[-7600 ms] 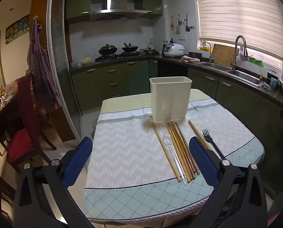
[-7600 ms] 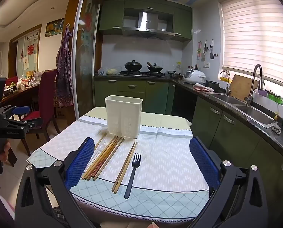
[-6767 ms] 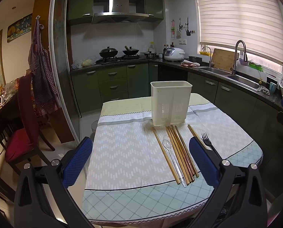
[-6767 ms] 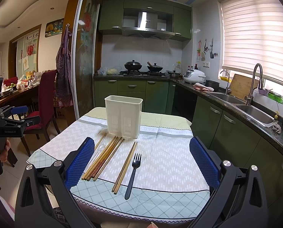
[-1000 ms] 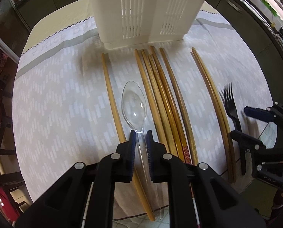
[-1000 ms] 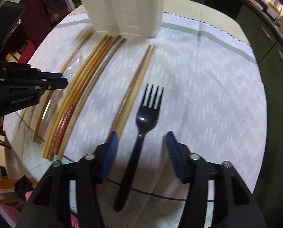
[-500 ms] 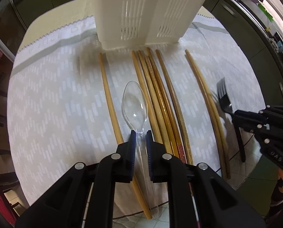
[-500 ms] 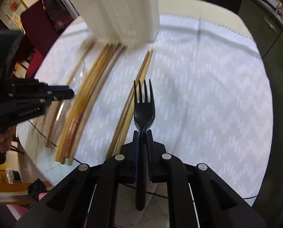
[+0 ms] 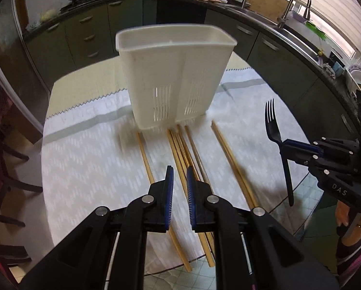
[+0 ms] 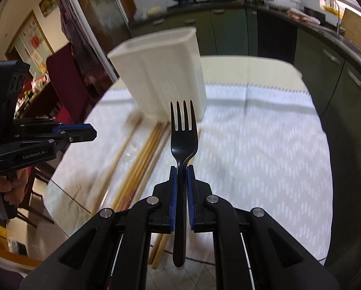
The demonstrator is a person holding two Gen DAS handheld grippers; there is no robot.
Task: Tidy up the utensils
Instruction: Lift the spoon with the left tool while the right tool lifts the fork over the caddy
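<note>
Right gripper (image 10: 180,169): clenched on the neck of the black plastic fork (image 10: 183,140). The blue pads press on both sides of the handle just below the head. The tines point up and away, towards the white slotted utensil holder (image 10: 161,72). The handle end hangs below the jaws, on the near side. The fork is held clear of the tablecloth (image 10: 265,145).

Left gripper (image 9: 179,176): jaws drawn together, with only a narrow slit between the pads. Whether anything is clamped in that slit cannot be determined. It hovers above the wooden chopsticks (image 9: 180,149).

Chopsticks: a tight bundle lies directly beyond the left gripper's tips, running from near to far. One single stick (image 9: 144,154) lies to the left of the bundle. One pair (image 9: 229,154) lies to the right, apart from the bundle. All far ends stop just short of the holder's base.

The holder stands upright at the far side of the table, well beyond both grippers.
</note>
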